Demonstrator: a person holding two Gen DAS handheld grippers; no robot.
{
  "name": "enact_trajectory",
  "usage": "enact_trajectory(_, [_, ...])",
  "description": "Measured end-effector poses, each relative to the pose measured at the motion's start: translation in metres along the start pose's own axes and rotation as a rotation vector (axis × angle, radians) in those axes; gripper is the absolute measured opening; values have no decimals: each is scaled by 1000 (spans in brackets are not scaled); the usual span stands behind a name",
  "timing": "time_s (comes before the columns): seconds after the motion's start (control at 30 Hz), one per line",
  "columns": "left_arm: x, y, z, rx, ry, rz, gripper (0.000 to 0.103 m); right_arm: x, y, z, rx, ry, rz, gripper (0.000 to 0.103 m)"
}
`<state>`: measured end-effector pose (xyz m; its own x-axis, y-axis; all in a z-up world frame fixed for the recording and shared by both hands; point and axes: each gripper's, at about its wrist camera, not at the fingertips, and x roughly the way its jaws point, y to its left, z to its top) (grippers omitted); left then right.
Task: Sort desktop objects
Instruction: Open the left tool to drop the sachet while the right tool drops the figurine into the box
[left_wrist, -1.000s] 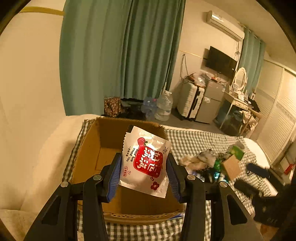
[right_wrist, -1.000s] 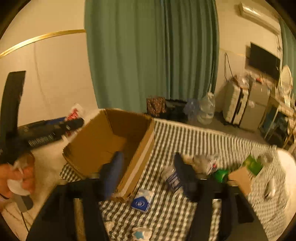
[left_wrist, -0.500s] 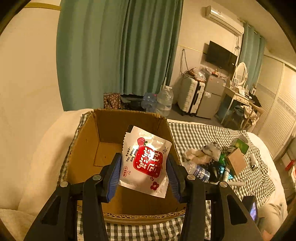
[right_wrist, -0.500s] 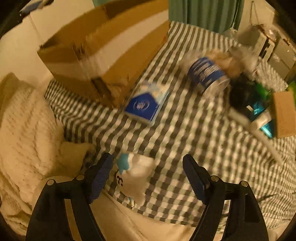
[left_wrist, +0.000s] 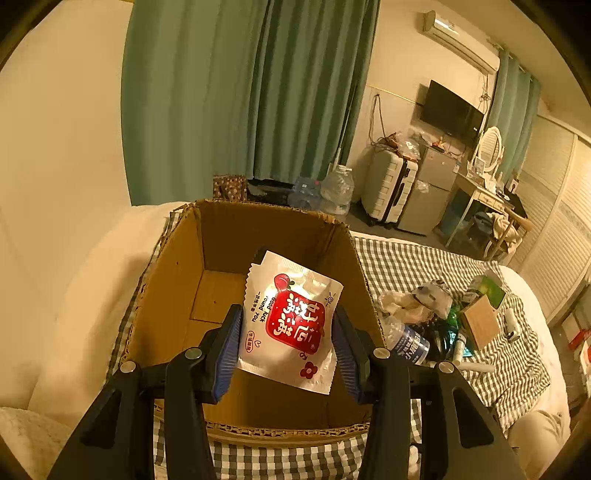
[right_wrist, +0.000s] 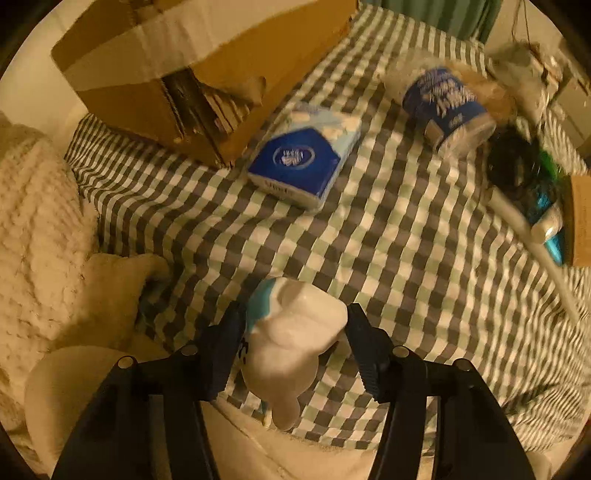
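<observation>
My left gripper (left_wrist: 287, 332) is shut on a white sachet with a red label (left_wrist: 291, 317), gripped by its edges between the blue pads. It hangs over the open cardboard box (left_wrist: 170, 280), whose inside looks bare. My right gripper (right_wrist: 293, 325) points steeply down at the checked cloth (right_wrist: 406, 258). A soft white packet with a teal patch (right_wrist: 299, 332) lies between its fingers. The jaws are closing and both pads meet the packet's sides.
A blue tissue pack (right_wrist: 303, 158) lies beside the box corner (right_wrist: 147, 99), with a blue-labelled bottle (right_wrist: 443, 103) further right. A heap of wrappers, a green item and a small carton (left_wrist: 480, 325) sits at the far right. A cream blanket (right_wrist: 37, 221) borders the cloth on the left.
The right gripper tipped from facing the room to pointing down, dropped over the white packet, and its jaws narrowed onto it. The left gripper sank slightly toward the box, still holding the sachet.
</observation>
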<state>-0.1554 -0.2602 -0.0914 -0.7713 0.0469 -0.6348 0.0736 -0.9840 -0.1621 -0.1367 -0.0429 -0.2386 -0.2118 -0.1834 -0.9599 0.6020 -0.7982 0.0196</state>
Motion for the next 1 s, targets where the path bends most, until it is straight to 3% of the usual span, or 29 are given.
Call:
enact_trajectory(0.27, [6,8,-1,-20,4,3,48,-43,1,-5,-47,-92,-58,56])
enact_trajectory(0.4, [6,14,-1,-38,1,11,48,-84,0,6,-51,-183,-72,56])
enact_trajectory(0.6, [11,25,1,-42,-7,49,48,-141,33,69,-83,-352,-55,56])
enact_trajectory(0.73, [17,34,1,-44,-6,70,48,-174,46,105,-81,-418,23,56])
enact_trajectory(1.0, [29,55,-4,-73,6,99,48,-158,62,166,-47,-443,83,56])
